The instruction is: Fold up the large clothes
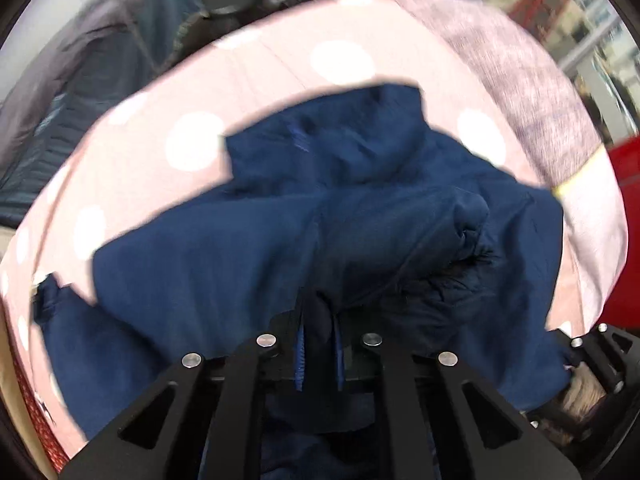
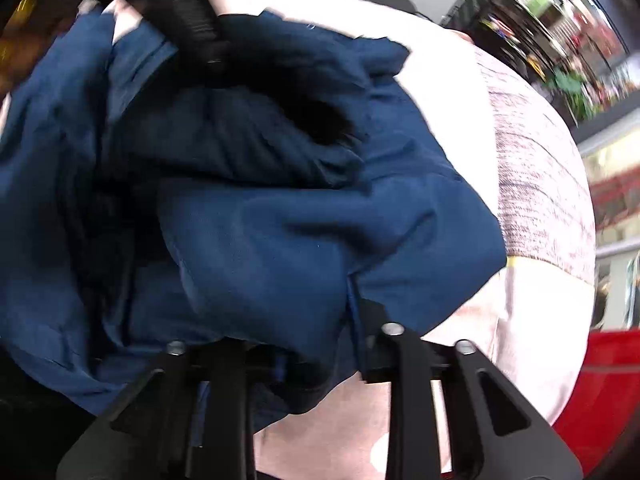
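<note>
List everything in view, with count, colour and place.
jacket: one, navy, crumpled on the sheet, fur-trimmed hood near its right side.
sheet: one, pink with white dots, under the jacket.
cloth: one, mottled grey-pink, on the sheet's far right.
red thing: one, right edge; too blurred to identify.
hanging clothes: dark grey-blue, far left; count unclear.
left gripper: black, jaws shut on jacket fabric.
right gripper: black, jaws holding the jacket's edge.
</note>
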Demonstrator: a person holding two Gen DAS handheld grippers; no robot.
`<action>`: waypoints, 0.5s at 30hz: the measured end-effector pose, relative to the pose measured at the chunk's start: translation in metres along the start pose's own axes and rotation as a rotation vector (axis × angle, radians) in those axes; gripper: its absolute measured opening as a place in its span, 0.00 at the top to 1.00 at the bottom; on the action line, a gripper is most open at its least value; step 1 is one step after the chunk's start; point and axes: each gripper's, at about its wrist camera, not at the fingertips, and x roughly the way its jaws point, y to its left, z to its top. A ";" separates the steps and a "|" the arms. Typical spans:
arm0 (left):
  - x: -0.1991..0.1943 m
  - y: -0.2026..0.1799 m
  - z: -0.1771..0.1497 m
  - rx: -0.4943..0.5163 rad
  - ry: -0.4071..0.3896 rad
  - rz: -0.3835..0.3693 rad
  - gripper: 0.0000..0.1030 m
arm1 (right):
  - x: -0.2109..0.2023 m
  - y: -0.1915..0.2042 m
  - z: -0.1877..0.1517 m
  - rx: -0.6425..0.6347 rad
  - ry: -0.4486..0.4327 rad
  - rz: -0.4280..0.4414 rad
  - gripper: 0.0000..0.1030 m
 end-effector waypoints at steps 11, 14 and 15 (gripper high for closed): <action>-0.181 0.194 -0.043 -0.441 -0.360 0.191 0.92 | -0.130 -0.106 0.026 0.347 -0.345 0.016 0.89; -0.239 0.251 -0.077 -0.574 -0.449 0.294 0.92 | -0.168 -0.138 0.038 0.428 -0.458 0.009 0.89; -0.251 0.266 -0.087 -0.618 -0.458 0.306 0.92 | -0.181 -0.148 0.044 0.439 -0.502 0.005 0.89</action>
